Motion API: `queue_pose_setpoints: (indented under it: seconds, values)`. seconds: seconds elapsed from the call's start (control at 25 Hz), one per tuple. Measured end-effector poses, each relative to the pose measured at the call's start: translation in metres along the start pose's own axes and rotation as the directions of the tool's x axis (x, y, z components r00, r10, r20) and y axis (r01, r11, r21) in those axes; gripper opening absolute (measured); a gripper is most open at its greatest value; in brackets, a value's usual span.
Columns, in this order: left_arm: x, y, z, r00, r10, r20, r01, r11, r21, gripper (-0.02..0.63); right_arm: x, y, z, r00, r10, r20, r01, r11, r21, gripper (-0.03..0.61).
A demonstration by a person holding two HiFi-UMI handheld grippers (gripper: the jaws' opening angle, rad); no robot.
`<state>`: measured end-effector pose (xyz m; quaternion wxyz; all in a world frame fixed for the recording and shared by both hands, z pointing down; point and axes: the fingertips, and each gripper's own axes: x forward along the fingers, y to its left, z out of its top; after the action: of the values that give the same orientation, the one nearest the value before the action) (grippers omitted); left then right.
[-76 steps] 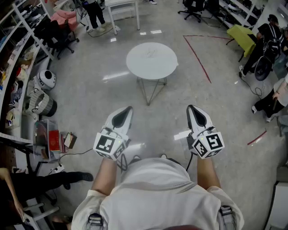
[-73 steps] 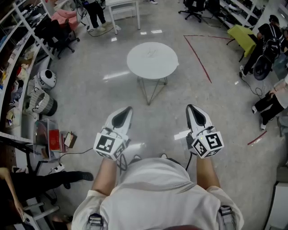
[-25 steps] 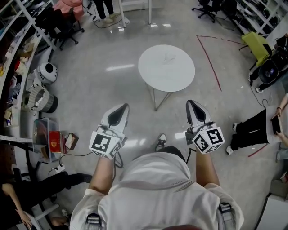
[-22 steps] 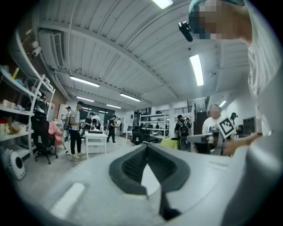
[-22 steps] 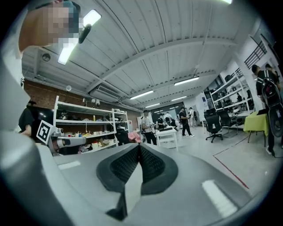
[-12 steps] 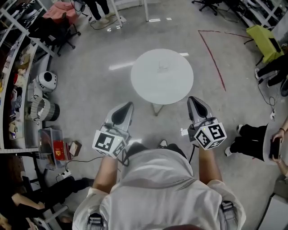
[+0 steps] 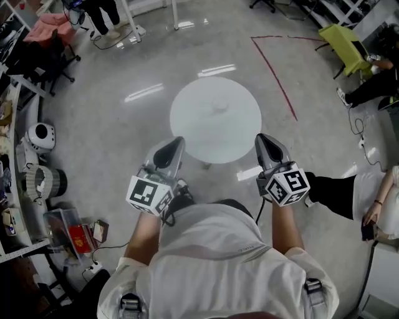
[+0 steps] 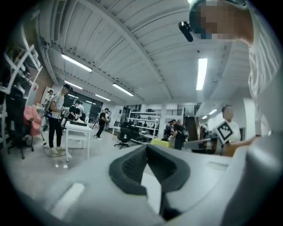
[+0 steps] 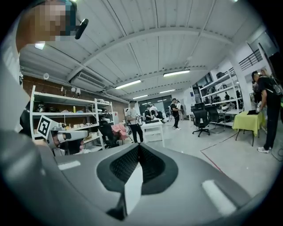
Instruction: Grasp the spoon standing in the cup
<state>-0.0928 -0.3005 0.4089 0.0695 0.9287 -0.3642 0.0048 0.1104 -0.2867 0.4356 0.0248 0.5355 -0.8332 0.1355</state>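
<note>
A round white table (image 7: 187, 124) stands on the floor ahead of me in the head view. Near its middle is a small faint object (image 7: 218, 107), too small and pale to tell as a cup or spoon. My left gripper (image 7: 176, 141) is held at waist height over the table's near left edge, jaws together and holding nothing. My right gripper (image 7: 260, 138) hangs at the table's near right edge, also shut and holding nothing. In the left gripper view the left gripper (image 8: 147, 148) points out across the room; the right gripper (image 9: 139, 146) does likewise in its own view. Neither of these shows the table.
A red line (image 7: 274, 78) is taped on the grey floor right of the table. A yellow-green chair (image 7: 346, 38) stands at the far right. Shelves and clutter (image 7: 37, 180) line the left side. People stand at the back (image 7: 103, 12) and sit at the right (image 7: 368, 196).
I have walked forward: the round table has come from well ahead to just beyond the gripper tips. Both grippers stay shut at the same height.
</note>
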Motion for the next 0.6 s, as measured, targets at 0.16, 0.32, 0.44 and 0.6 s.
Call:
queue_pose_setpoints:
  seconds: [0.16, 0.32, 0.44, 0.6]
  values:
    - [0.019, 0.056, 0.018, 0.998, -0.06, -0.008, 0.06, 0.998, 0.009, 0.002, 0.059, 0.009, 0.013, 0.997, -0.055, -0.051, 0.053, 0.998, -0.041, 0.003]
    - [0.037, 0.073, 0.007, 0.995, -0.089, -0.038, 0.09, 0.996, 0.01, 0.002, 0.089, -0.009, -0.007, 0.982, -0.103, -0.158, 0.097, 0.994, -0.05, 0.003]
    - [0.049, 0.077, -0.003, 0.994, -0.093, -0.056, 0.092, 0.996, -0.02, 0.002, 0.108, -0.028, -0.031, 0.954, -0.117, -0.275, 0.101, 0.992, -0.072, 0.005]
    - [0.066, 0.078, -0.013, 0.994, -0.076, -0.079, 0.072, 0.996, -0.053, 0.002, 0.144, -0.057, -0.063, 0.904, -0.134, -0.405, 0.045, 0.974, -0.221, 0.075]
